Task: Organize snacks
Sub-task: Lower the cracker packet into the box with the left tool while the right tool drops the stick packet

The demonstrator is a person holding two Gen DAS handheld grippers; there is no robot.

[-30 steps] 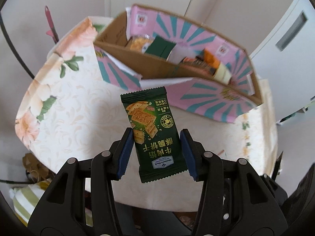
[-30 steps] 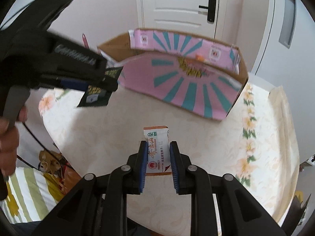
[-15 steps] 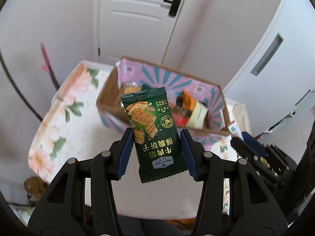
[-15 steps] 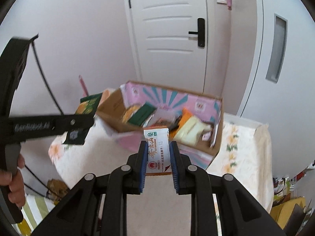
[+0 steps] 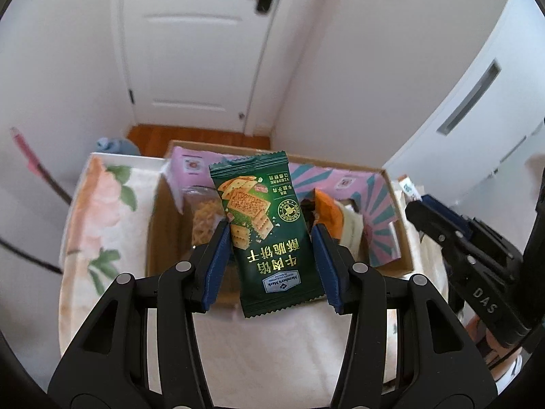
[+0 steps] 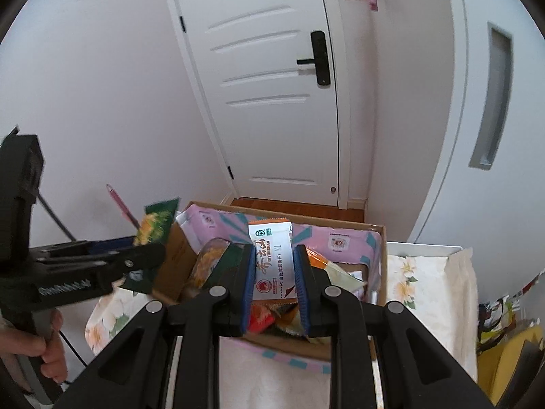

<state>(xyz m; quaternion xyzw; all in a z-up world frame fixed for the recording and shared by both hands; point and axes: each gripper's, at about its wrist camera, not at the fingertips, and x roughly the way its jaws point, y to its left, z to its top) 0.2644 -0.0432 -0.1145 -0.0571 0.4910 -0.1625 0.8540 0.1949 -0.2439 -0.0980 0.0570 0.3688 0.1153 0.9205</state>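
While your left gripper (image 5: 270,255) clasps the green cracker packet (image 5: 264,228) above the cardboard box (image 5: 391,235), your right gripper (image 6: 274,279) pinches the white snack sachet (image 6: 272,259) over the box's open top, just right of it.

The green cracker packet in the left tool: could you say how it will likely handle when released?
The green cracker packet stands unsupported above the left tool, so it seems fairly stiff. Its glossy wrapper may slip. Pictured crackers suggest fragile contents; release gently.
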